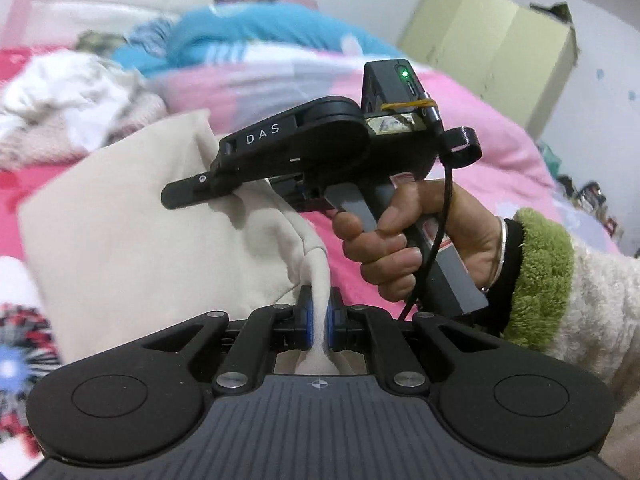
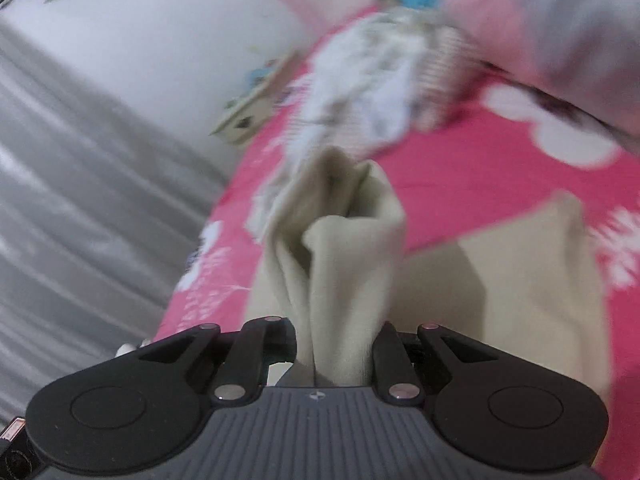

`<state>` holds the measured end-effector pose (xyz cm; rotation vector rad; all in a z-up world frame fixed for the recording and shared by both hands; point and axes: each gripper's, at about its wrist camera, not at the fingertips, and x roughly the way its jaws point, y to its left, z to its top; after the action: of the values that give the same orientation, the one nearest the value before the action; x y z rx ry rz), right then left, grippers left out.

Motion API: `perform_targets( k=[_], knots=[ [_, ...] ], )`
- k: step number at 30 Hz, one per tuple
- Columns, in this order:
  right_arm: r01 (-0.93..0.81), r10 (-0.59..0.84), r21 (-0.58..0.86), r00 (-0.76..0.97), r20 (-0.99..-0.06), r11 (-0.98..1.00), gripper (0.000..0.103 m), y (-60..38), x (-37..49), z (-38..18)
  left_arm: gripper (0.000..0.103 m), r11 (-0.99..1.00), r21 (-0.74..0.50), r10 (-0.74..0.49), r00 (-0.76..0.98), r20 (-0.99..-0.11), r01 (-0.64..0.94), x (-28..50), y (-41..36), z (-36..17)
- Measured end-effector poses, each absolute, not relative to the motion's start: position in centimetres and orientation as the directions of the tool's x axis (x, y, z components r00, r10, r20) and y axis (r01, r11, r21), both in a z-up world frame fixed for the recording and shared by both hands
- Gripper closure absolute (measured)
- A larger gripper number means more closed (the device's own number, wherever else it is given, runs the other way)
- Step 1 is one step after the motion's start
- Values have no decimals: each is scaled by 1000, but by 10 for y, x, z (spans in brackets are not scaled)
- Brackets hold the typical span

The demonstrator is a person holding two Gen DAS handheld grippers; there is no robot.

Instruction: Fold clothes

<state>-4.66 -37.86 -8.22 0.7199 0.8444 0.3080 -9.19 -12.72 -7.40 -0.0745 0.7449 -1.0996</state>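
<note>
A cream garment (image 1: 120,220) lies partly lifted over the pink flowered bed. My left gripper (image 1: 320,320) is shut on a thin fold of it, which runs up between the blue pads. In the left wrist view my right gripper (image 1: 188,192), held by a hand (image 1: 400,248) in a green-cuffed fleece sleeve, pinches the cloth's upper edge. In the right wrist view the right gripper (image 2: 336,344) is shut on a thick bunch of the cream garment (image 2: 344,260), which hides its fingertips. The rest of the cloth spreads flat to the right.
A pile of white and pale clothes (image 1: 60,96) (image 2: 372,80) sits further back on the pink bedspread (image 1: 500,152). Behind it lies a blurred blue shape (image 1: 260,28). A pale green wardrobe (image 1: 500,48) stands at the wall. A grey curtain (image 2: 80,200) hangs beside the bed.
</note>
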Motion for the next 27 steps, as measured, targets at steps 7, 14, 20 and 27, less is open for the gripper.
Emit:
perform_targets(
  k=[7,14,20,27],
  knots=[
    [67,526,737,658,-539,673,89,-427,-42,-92,99,440,-408,-833,194,-519,800,-75,-170,-71],
    [140,523,723,600,-605,677,89,-462,-41,-138,95,461,-464,-788,109,-606,757,-58,-213,-102],
    [112,533,732,612,-584,672,89,-469,-45,-148,75,369,-669,-884,22,-466,645,-46,-152,-69],
    [61,497,653,595,-632,755,84,-466,-41,-137,76,612,-539,-770,279,-574,578,-33,-92,-75]
  ],
)
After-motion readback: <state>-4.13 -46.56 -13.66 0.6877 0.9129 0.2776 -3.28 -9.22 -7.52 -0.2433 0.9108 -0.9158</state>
